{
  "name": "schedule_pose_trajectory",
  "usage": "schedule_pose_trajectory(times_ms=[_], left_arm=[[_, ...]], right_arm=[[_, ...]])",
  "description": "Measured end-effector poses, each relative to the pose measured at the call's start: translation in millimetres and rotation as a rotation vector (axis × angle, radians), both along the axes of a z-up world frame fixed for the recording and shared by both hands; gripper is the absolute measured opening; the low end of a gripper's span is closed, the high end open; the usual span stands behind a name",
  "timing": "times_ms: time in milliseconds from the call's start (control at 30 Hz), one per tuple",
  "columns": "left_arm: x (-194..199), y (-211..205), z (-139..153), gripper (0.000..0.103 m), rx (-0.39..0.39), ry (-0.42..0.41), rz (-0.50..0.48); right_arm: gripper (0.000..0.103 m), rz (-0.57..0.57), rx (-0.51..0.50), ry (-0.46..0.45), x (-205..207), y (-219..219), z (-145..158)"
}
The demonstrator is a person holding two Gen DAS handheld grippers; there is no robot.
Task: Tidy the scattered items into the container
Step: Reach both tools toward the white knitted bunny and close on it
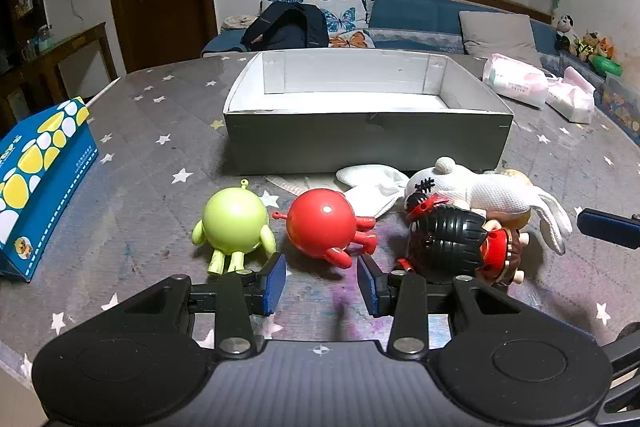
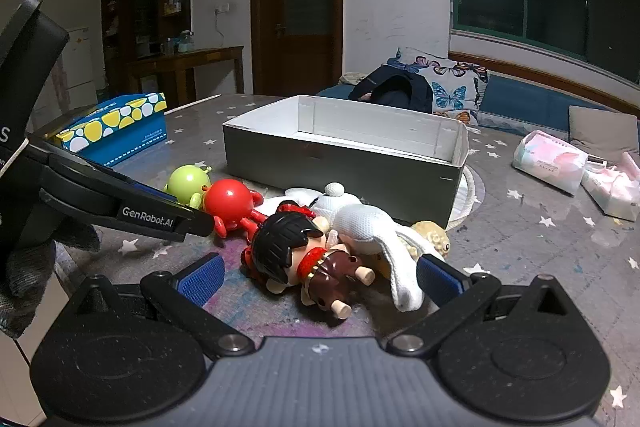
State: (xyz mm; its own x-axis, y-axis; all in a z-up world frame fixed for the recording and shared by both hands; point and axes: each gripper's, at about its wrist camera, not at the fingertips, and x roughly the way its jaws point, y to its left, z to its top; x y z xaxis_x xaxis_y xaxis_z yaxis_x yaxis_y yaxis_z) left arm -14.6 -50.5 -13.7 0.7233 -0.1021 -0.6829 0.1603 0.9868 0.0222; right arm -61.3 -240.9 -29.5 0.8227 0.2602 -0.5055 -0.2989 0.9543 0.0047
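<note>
I see both grippers' fingers spread: left gripper [image 1: 322, 277] near the red toy [image 1: 322, 223], right gripper [image 2: 320, 273] around the doll [image 2: 304, 259].

The box [image 1: 368, 143] sits in the middle of the table [image 1: 160, 195], open side up. Four toys lie in a row in front of it, close to the near edge. The round toy with two legs [image 1: 234, 223] is on the left. The round toy with curly arms [image 1: 326, 225] lies just beside it on the right. Next comes the doll [image 1: 460, 243], lying on its side. The soft bunny [image 1: 480, 193] lies behind the doll, touching it, near the box's front right corner. A tissue box [image 1: 40, 179] stands by the left edge of the table. Two soft packs [image 1: 536, 89] lie near the far right edge.
</note>
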Motion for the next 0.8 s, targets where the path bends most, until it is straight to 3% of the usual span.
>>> schedule_pose_trajectory(times_ms=[300, 800], left_arm=[[4.0, 0.8, 4.8, 0.042, -0.042, 0.009, -0.035], [26.6, -17.7, 25.1, 0.042, -0.09, -0.017, -0.135]], right_arm=[[0.102, -0.003, 0.004, 0.003, 5.2, -4.0, -0.2], [0.087, -0.053, 0.068, 0.029, 29.4, -25.2, 6.8]])
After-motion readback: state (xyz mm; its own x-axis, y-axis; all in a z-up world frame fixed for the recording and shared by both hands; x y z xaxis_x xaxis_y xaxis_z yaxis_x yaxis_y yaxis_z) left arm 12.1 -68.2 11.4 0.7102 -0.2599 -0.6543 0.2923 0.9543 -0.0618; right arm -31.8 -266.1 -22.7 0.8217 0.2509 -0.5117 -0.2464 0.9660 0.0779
